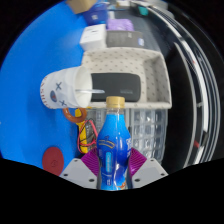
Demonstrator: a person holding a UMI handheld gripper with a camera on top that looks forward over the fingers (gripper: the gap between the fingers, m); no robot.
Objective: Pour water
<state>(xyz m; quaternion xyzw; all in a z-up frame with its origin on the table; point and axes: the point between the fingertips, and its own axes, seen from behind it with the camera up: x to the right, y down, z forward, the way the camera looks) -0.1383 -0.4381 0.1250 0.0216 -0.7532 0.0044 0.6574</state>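
The gripper (113, 170) holds a blue bottle (112, 150) upright between its two fingers. The purple pads (92, 162) sit against the bottle's sides left and right, with no gap visible on either side, so the fingers are pinching the bottle. The bottle has a tan cap (115, 102) and a blue label with red and white markings; the print is too small to read. Its base is cut off below the fingers, so whether it rests on anything cannot be told.

Directly behind the bottle stands a white basket (150, 115) with slotted walls. The bottle's neck and cap overlap the basket's front rim. Inside the basket lies a dark grey, rounded object (118, 83); what it is cannot be made out. Further back, beyond the basket, sit a white box-like item (92, 40), another dark item (125, 40) and a small purple object (120, 25), all too distorted to identify.

To the left of the basket, a white cup (60, 90) lies on its side, its mouth turned toward the basket, with dark marks on its wall. Below it, just left of the bottle, is a small orange and multicoloured item (76, 120), partly hidden by the bottle. A red object (52, 157) lies nearer, left of the fingers, only partly visible.

Everything rests on a bright blue surface (30, 70). To the right, curved metal rails (195, 60) run past the basket against a dark background.
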